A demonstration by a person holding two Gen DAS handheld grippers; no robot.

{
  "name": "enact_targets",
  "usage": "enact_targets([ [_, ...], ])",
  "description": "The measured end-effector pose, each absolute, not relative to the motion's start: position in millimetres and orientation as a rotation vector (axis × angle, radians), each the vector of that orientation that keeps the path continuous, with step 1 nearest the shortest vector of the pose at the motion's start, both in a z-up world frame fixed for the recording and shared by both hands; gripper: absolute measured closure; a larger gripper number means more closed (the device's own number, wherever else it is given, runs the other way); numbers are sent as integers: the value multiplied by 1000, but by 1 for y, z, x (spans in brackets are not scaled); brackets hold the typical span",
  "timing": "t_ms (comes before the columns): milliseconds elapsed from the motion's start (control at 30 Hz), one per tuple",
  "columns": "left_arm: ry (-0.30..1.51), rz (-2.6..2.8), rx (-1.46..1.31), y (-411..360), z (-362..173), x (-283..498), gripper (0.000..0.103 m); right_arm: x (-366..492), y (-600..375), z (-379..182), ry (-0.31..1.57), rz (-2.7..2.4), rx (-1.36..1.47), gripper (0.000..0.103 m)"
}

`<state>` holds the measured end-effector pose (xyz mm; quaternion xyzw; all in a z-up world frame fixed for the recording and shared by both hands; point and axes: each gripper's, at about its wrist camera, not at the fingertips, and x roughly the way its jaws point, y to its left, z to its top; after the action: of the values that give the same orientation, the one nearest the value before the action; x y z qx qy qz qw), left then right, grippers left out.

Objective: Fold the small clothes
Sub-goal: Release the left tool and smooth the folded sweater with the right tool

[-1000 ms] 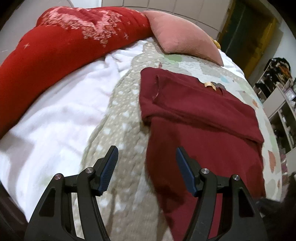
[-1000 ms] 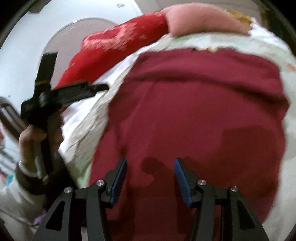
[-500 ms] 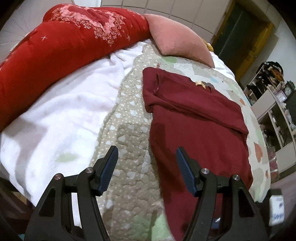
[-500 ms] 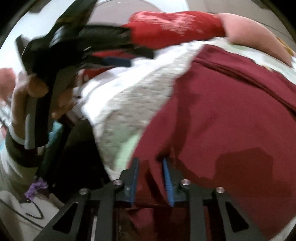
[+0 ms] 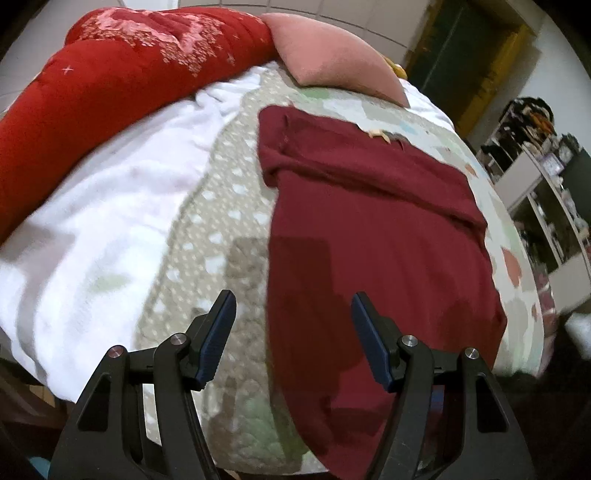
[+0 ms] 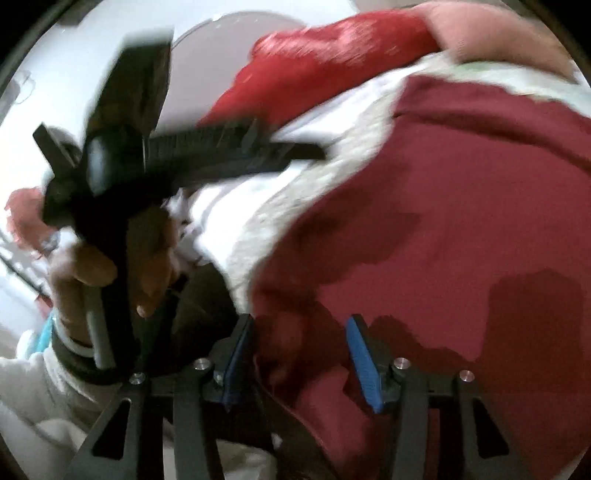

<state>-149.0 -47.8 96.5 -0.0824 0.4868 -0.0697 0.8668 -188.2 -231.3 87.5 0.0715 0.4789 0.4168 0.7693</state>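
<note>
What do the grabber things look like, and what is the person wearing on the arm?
Each grabber is black plastic with triangular cut-outs, silver screw heads and two fingers tipped with ribbed blue pads. The left gripper and right gripper look alike. From the right wrist view, the left hand grips a black handle with a grey strip. The wrist wears a white band, a dark cuff and a cream fleecy sleeve.

We are seeing bed with patterned quilt [image 5: 229, 206], white blanket [image 5: 110, 206], red bolster [image 5: 110, 74], pink cushion [image 5: 332, 59]; tiled wall [image 5: 351, 14] behind; dark doorway [image 5: 461, 44], cluttered shelves [image 5: 546, 192] standing at right.
</note>
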Motion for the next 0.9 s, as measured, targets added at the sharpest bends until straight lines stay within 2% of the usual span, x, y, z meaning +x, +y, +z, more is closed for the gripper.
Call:
enact_targets([
  [133, 1050, -146, -163, -52, 81, -156, 38, -193, -296, 97, 1003, 703, 84, 53],
  [267, 1081, -153, -134, -59, 70, -163, 38, -194, -327, 74, 1108, 543, 26, 53],
  [400, 1062, -132, -98, -58, 69, -172, 38, -209, -347, 78, 1110, 508, -5, 53],
  [600, 1073, -137, -121, -56, 68, -183, 38, -224, -314, 94, 1054, 590, -39, 52],
  [767, 1094, -143, -103, -61, 63, -187, 38, -220, -270, 59, 1062, 517, -154, 51],
  [833, 1101, -145, -97, -62, 60, -187, 38, -218, -273, 61, 1026, 489, -152, 73],
  [867, 1103, -144, -96, -62, 60, -188, 38, -221, -279, 65, 1026, 505, -137, 78],
  [900, 1106, -146, -99, -61, 59, -190, 38, -223, -289, 70, 1033, 518, -117, 90],
])
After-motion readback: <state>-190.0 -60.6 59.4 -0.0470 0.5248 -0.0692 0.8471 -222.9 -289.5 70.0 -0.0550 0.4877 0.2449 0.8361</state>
